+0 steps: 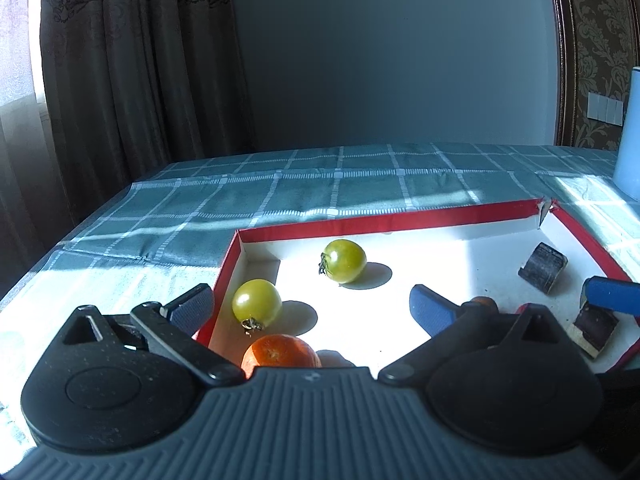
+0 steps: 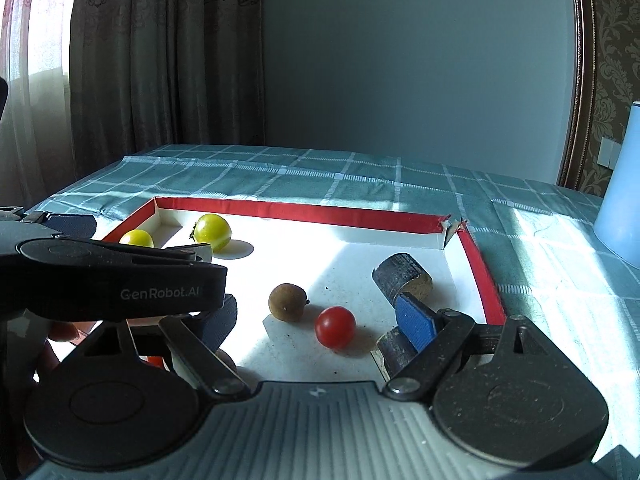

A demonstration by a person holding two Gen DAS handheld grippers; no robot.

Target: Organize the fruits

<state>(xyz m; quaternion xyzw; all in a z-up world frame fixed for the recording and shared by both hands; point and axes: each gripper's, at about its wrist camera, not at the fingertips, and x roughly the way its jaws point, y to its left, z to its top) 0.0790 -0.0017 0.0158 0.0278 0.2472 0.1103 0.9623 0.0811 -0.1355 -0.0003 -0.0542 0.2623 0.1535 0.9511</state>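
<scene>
A shallow white box with a red rim (image 1: 400,220) lies on the checked cloth. My left gripper (image 1: 312,310) stands open over its near left corner, its left finger outside the rim. An orange fruit (image 1: 280,354) lies low between the jaws, untouched. Two green tomatoes (image 1: 257,303) (image 1: 345,261) rest just ahead. My right gripper (image 2: 316,322) is open too, with a red cherry tomato (image 2: 335,327) lying free between its fingers and a brown round fruit (image 2: 288,302) just beyond. Nothing is held.
Two dark cylinder pieces (image 2: 402,276) (image 2: 394,346) lie by the right finger, near the box's right wall. A pale blue cup (image 2: 620,208) stands on the cloth at the far right. The left gripper's black casing (image 2: 120,276) crosses the right wrist view's left side, with a hand (image 2: 60,332) under it.
</scene>
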